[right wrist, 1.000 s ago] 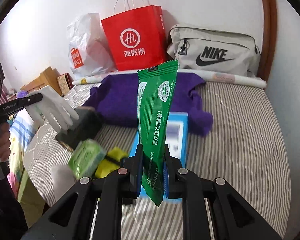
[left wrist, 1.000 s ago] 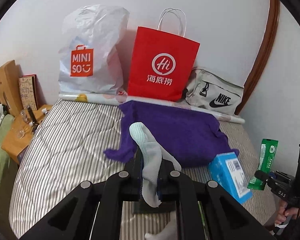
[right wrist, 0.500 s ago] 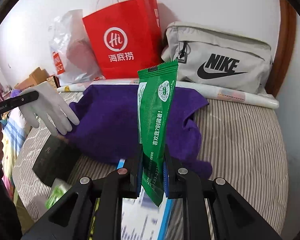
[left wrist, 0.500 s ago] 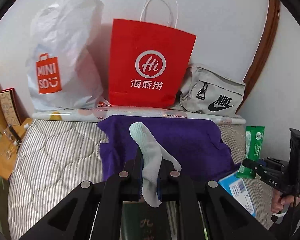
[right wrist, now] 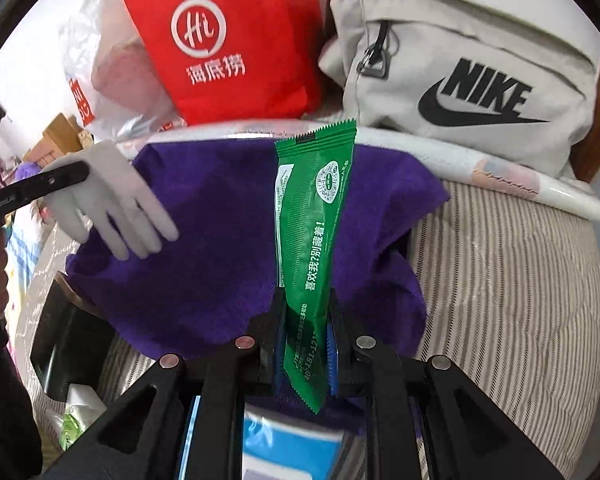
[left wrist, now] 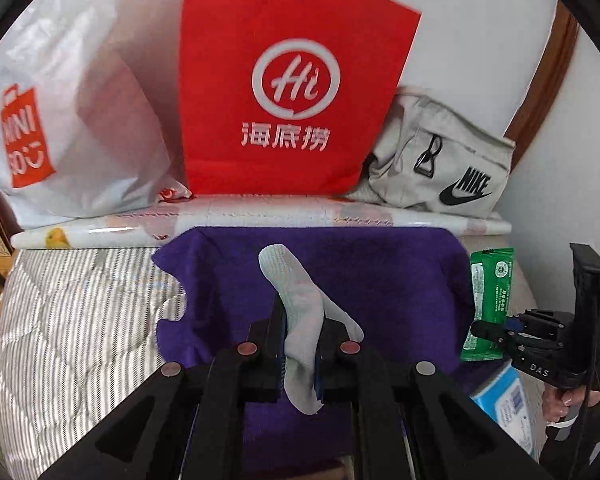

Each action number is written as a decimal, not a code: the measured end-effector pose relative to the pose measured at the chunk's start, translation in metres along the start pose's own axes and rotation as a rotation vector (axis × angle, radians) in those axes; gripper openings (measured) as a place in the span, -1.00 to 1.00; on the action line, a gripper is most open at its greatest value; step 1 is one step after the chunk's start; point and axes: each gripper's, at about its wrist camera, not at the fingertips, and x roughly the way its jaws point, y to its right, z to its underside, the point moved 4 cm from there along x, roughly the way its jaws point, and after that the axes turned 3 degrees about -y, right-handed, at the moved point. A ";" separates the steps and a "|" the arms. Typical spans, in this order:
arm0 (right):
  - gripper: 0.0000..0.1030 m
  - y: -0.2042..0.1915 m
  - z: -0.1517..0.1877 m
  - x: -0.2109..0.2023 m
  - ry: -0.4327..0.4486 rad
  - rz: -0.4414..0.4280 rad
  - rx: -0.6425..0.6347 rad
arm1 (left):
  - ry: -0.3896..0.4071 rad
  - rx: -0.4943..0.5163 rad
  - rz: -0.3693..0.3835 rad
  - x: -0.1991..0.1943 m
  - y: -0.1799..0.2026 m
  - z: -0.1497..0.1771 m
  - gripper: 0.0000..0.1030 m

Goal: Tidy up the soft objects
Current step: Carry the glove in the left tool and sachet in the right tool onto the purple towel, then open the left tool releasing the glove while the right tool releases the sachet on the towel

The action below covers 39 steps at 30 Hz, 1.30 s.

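The left tongs (left wrist: 302,344) pinch a white glove (left wrist: 296,312), held up over a purple cloth (left wrist: 380,280). The right tongs (right wrist: 306,344) pinch a green packet (right wrist: 312,240) above the same cloth. The cloth lies on a striped bed (right wrist: 500,280). A red bag (left wrist: 284,80), a white bag (left wrist: 68,100) and a grey bag (right wrist: 460,60) lean on the white wall behind. A blue box (left wrist: 504,400) sits near.

There are two tools: the left tool (left wrist: 300,344) and the right tool (right wrist: 304,344). There is one white glove (right wrist: 116,208), one green packet (right wrist: 312,240), one purple cloth (left wrist: 380,280) and one blue box (left wrist: 504,400). Three bags stand at the back: one red paper bag (left wrist: 292,80), one white plastic bag (left wrist: 72,112) and one grey bag (right wrist: 460,52).
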 end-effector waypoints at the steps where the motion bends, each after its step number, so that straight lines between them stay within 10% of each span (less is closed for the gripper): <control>1: -0.67 0.000 -0.001 0.004 -0.013 -0.001 -0.004 | -0.006 -0.002 0.003 0.005 0.000 -0.001 -0.80; 18: -0.66 0.011 -0.015 0.031 -0.069 0.043 -0.038 | -0.067 -0.001 -0.044 0.047 -0.005 -0.015 -0.78; 29: -0.01 0.015 -0.019 -0.001 -0.003 0.102 -0.027 | -0.060 -0.018 -0.123 0.029 -0.016 -0.012 0.01; 39: 0.37 -0.004 -0.002 -0.044 0.045 0.175 -0.038 | -0.006 -0.011 -0.207 -0.021 -0.012 -0.002 0.35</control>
